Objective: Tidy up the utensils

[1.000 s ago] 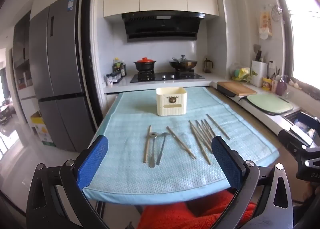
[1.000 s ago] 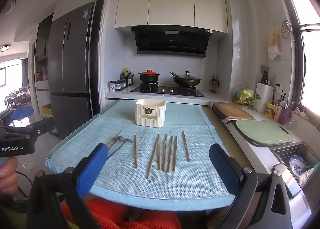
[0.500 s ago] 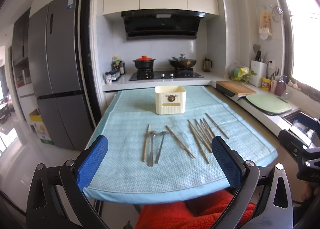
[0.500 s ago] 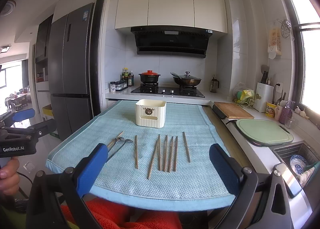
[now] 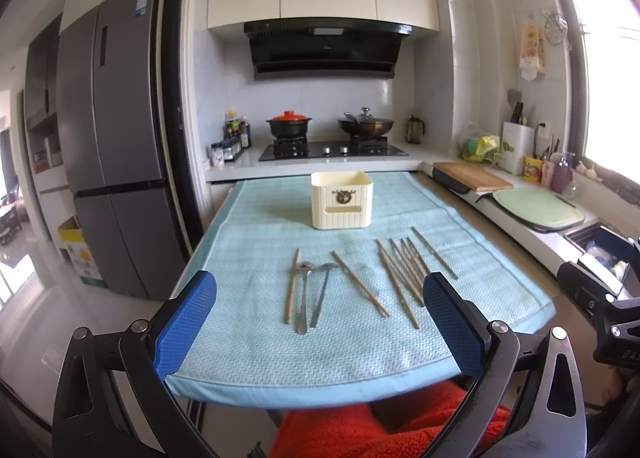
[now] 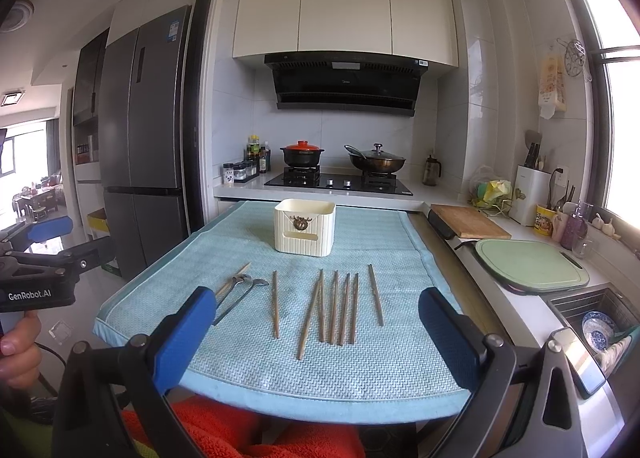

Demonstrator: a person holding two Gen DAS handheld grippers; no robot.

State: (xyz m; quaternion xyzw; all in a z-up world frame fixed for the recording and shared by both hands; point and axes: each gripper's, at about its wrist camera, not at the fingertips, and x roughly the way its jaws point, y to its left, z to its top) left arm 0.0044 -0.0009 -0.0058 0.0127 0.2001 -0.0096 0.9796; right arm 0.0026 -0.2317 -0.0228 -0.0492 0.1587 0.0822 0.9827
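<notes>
Left tool (image 5: 320, 322): wide open, empty, hovering at the worktop's (image 5: 248, 354) near edge.
Right tool (image 6: 316, 326): likewise spread, empty.
Chopsticks (image 6: 340, 308): flat ahead of both tools (untouched).
Spoons (image 5: 310, 294): left of chopsticks.
Cream bin (image 5: 341, 199): beyond, upright.

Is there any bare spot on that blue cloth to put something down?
Yes: the towel is bare along its near edge in front of the chopsticks, and on both sides of the cream box at the far end. The middle band is crowded: spoons left, chopsticks fanned across the rest.
</notes>
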